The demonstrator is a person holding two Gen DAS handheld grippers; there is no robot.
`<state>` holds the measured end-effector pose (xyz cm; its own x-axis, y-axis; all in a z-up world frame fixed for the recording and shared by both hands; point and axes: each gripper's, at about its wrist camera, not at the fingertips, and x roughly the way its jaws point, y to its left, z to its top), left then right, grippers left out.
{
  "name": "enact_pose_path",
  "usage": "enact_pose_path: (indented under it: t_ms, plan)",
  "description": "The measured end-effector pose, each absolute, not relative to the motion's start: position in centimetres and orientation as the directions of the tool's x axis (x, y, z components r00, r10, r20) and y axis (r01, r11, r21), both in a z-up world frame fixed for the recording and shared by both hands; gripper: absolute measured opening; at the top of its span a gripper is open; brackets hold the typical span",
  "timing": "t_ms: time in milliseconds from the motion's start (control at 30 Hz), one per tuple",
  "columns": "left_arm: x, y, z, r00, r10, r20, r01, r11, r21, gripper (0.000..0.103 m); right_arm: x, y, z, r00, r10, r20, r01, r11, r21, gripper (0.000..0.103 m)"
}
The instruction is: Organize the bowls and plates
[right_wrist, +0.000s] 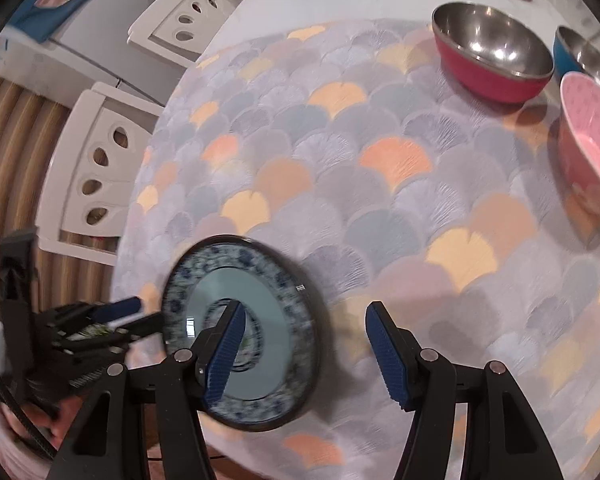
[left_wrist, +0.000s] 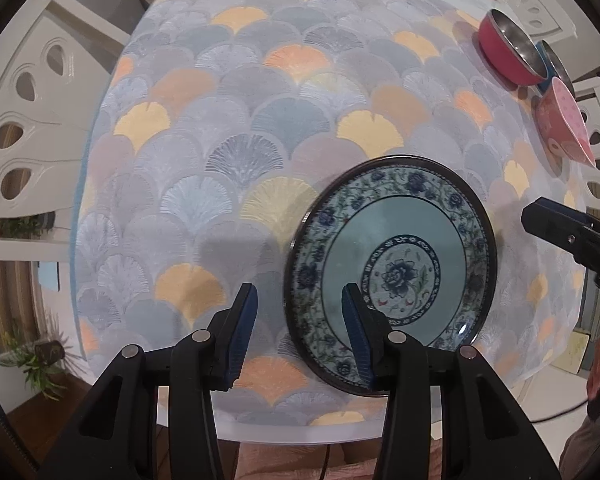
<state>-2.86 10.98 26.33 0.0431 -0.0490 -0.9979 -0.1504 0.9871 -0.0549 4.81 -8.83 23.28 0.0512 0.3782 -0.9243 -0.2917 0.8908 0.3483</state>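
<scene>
Round blue-and-white floral porcelain plate (left_wrist: 392,276) lies flat near the front edge of the fan-patterned surface (left_wrist: 236,128). Left gripper (left_wrist: 300,332) and right gripper (right_wrist: 304,356) hover above it, jaws part open, empty. Red steel-lined bowl (right_wrist: 492,52) and pink dotted bowl (right_wrist: 592,140) stand well apart. Risk: low rim offers little purchase; a glancing closure could push the plate toward the edge.

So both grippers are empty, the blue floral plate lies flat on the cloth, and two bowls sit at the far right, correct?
Not quite: three bowls, not two. The right wrist view shows a red bowl, a blue bowl and a pink bowl. The rest holds.
</scene>
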Motion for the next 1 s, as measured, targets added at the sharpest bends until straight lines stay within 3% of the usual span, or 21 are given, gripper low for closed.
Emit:
enact_pose_path:
  t_ms: [367,400,433,467,500,567,667,1000]
  plan:
    - [-3.1,13.6,24.9,0.029,-0.017,-0.999,-0.196,0.980,-0.022,0.044,6.7,-9.6,17.5,0.217,0.276,-0.936,-0.451,0.879,0.155,0.063]
    - [-3.4,14.0,25.0,0.029,-0.013,-0.999,-0.200,0.980,-0.019,0.044,6.6,-9.6,17.6,0.265,0.299,-0.917,-0.477,0.867,0.145,0.076]
    - [-3.5,14.4,25.0,0.028,-0.010,-1.000,-0.204,0.979,-0.016,0.044,6.5,-9.5,17.6,0.294,0.306,-0.906,-0.496,0.858,0.130,0.099]
    - [-3.6,14.6,25.0,0.027,-0.006,-1.000,-0.210,0.978,-0.012,0.044,6.5,-9.3,17.2,0.317,0.280,-0.906,-0.512,0.855,0.085,0.103]
    - [-3.8,14.9,24.9,0.026,-0.003,-1.000,-0.214,0.977,-0.009,0.044,6.7,-9.0,16.1,0.330,0.228,-0.916,-0.529,0.849,0.021,0.103]
    - [-3.8,15.2,25.0,0.025,0.004,-1.000,-0.222,0.975,-0.001,0.044,5.8,-9.2,16.2,0.411,0.258,-0.874,-0.575,0.817,-0.029,0.103]
    - [-3.4,14.5,25.6,0.046,0.000,-0.999,-0.221,0.975,-0.010,0.044,5.2,-10.8,15.9,0.460,0.331,-0.823,-0.577,0.817,0.006,0.103]
    - [-0.8,6.7,31.3,0.194,0.004,-0.981,-0.161,0.987,-0.028,0.045,5.5,-11.0,15.8,0.464,0.327,-0.823,-0.575,0.818,0.000,0.103]
